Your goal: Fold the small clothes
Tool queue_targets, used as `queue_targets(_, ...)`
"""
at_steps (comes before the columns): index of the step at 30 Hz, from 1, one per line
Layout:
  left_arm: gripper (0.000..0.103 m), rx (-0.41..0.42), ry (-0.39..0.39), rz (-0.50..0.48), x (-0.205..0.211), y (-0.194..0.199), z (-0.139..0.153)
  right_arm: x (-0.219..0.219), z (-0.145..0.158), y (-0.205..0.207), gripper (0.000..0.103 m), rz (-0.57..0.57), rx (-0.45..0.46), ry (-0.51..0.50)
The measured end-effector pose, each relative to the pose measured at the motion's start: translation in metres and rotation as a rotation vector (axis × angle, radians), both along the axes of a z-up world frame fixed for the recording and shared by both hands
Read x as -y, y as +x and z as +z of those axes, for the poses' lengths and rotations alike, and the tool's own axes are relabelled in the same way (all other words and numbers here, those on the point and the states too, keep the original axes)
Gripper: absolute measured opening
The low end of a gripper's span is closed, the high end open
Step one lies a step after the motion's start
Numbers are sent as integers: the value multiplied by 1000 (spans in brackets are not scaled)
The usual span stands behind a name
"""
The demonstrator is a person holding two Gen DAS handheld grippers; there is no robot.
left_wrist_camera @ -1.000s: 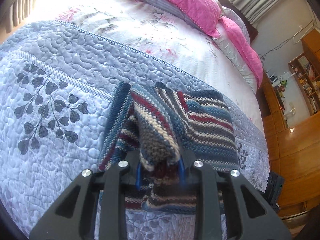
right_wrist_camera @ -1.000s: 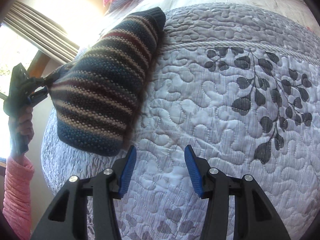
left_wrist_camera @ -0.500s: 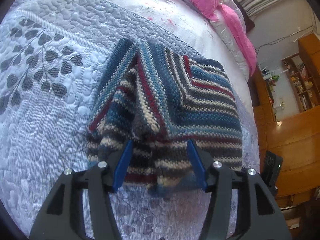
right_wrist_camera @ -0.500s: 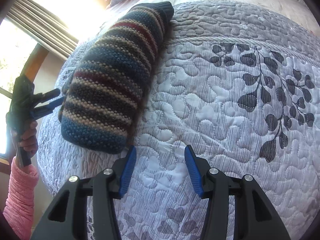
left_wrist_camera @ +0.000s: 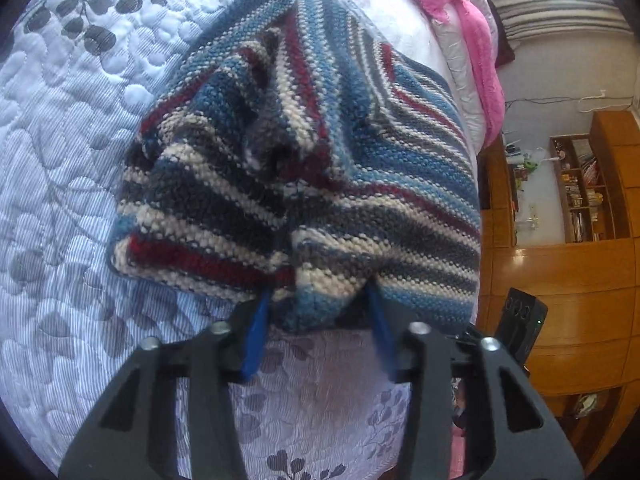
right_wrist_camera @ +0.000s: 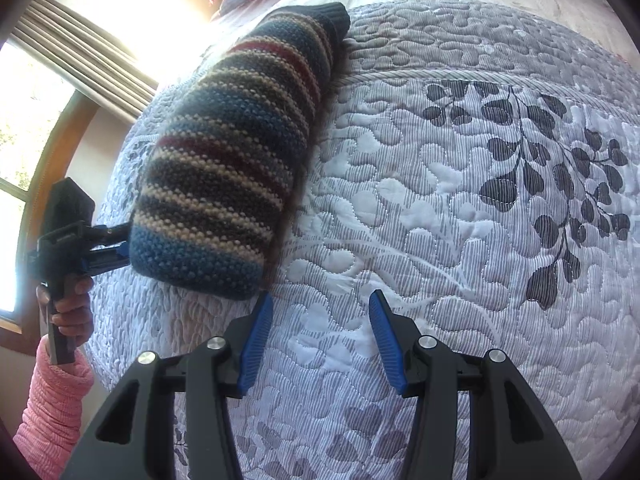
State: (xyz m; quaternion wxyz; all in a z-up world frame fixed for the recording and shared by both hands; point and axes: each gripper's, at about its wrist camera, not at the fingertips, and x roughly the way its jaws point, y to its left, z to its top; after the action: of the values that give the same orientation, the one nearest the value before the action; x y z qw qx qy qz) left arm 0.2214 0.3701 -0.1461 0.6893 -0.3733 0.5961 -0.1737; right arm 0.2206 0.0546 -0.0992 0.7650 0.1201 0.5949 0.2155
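A striped knit garment (left_wrist_camera: 304, 168), blue, cream, dark red and grey, lies folded and bunched on the quilted bedspread (left_wrist_camera: 68, 168). My left gripper (left_wrist_camera: 318, 320) is open at its near edge, and a bulge of the knit sits between the blue pads (left_wrist_camera: 256, 324). In the right wrist view the same garment (right_wrist_camera: 228, 168) lies as a long thick bundle at the left, with the left gripper (right_wrist_camera: 108, 246) at its near-left end. My right gripper (right_wrist_camera: 316, 316) hovers open over bare quilt just right of the bundle's near end, holding nothing.
Pink pillows (left_wrist_camera: 480, 52) lie at the head of the bed. A wooden floor and shelves (left_wrist_camera: 580, 188) lie past the bed's right edge. A hand and pink sleeve (right_wrist_camera: 56, 384) hold the left gripper beside a window (right_wrist_camera: 24, 128).
The left gripper let go of the lifted knit corner and opened; the garment dropped flat onto the bed. It now sits lower, with the knit's edge between its fingers. The right gripper barely moved.
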Motion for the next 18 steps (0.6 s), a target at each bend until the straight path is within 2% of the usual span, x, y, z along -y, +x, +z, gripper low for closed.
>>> queue_targets(2,18,-22,-57,48,-9,1,-5,2,2,0,51,-3,2,5)
queue_targets(4,16,17,-76,89,-20,-2,8,2,3,0,51,-2,4,-2)
queue_targets(9,15,193,-13,117,-48,-9,71,0,1,2,51,-2,1,4)
queue_targets(11,15,232,81,87,-55,-11,86,-3,-1,3,51,6,0,10)
queue_targets(14,16,203,220,21,-56,-9,68,-11,-2,3,51,18,0,17)
queue_targets(15,16,177,235,0,-58,-7,54,-12,-2,4,51,18,-1,25)
queue_targets(18,17,86,214,-14,-59,-7,10,-19,1,9,52,3,-15,86)
